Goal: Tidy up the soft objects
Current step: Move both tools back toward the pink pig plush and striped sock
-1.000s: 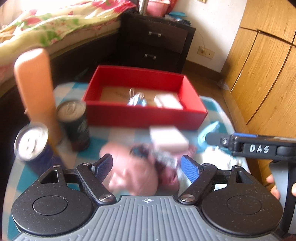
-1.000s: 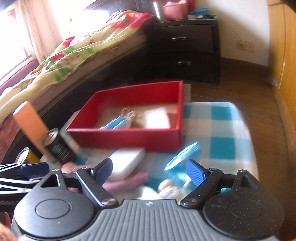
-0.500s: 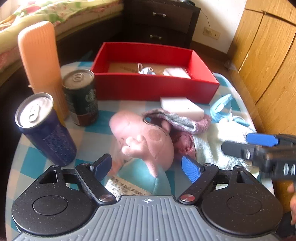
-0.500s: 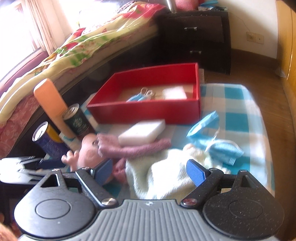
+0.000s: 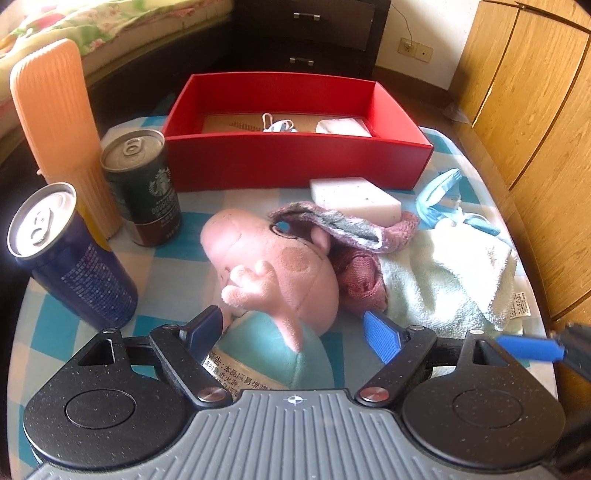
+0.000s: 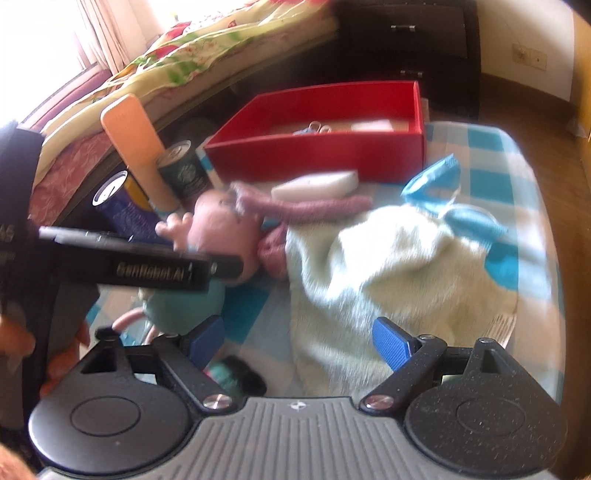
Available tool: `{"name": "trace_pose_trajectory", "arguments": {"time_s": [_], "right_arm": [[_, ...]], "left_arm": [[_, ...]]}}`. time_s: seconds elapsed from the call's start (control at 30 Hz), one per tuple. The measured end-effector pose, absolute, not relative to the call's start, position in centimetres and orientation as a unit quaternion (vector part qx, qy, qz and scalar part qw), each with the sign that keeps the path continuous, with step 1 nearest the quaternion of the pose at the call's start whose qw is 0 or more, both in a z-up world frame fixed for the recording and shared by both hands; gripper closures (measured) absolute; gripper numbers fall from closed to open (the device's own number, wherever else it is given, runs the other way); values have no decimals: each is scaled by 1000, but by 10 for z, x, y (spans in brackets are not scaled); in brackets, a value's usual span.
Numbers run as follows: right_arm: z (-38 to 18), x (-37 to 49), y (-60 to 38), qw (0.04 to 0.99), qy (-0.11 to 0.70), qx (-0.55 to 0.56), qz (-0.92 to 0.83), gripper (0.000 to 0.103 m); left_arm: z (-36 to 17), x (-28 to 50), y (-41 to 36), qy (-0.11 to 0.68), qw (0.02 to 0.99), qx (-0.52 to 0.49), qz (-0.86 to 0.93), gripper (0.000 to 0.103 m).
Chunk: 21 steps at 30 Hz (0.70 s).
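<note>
A pink plush toy (image 5: pixel 273 266) with a teal body lies on the checked table. My left gripper (image 5: pixel 293 328) hangs open just over it, the teal body between the fingers, neither pad pressing. A mauve cloth (image 5: pixel 354 229) drapes over the toy's head, below a white sponge (image 5: pixel 354 197). To the right lie a pale green towel (image 6: pixel 388 258) and a blue face mask (image 6: pixel 436 184). My right gripper (image 6: pixel 299 339) stands open above the towel's near edge, holding nothing. The red box (image 5: pixel 295 162) behind holds a mask and a white sponge.
At the left stand a blue can (image 5: pixel 70 254), a dark coffee can (image 5: pixel 144 188) and a tall orange ribbed bottle (image 5: pixel 55 122). A wooden wardrobe (image 5: pixel 535 110) borders the right, a dark dresser (image 5: pixel 314 33) and a bed the back.
Both grippers have come down and closer to the table. The left now straddles the plush toy's body; the right has shifted over the pale towel. Both stay open.
</note>
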State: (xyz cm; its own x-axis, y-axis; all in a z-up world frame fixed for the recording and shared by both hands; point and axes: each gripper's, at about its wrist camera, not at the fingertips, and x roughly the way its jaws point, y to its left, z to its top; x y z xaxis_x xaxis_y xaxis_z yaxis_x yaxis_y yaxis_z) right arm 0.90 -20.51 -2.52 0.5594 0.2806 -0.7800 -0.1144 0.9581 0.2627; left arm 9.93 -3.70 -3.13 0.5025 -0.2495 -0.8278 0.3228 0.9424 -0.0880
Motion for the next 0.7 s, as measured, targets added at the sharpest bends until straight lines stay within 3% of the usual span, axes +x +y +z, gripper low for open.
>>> {"name": "trace_pose_trajectory", "arguments": {"time_s": [0.7], "right_arm": [[-36,-10,-161,843,525,16,120,34]], "left_arm": [[-36,95,-37,492,852,77,-161,19]]}}
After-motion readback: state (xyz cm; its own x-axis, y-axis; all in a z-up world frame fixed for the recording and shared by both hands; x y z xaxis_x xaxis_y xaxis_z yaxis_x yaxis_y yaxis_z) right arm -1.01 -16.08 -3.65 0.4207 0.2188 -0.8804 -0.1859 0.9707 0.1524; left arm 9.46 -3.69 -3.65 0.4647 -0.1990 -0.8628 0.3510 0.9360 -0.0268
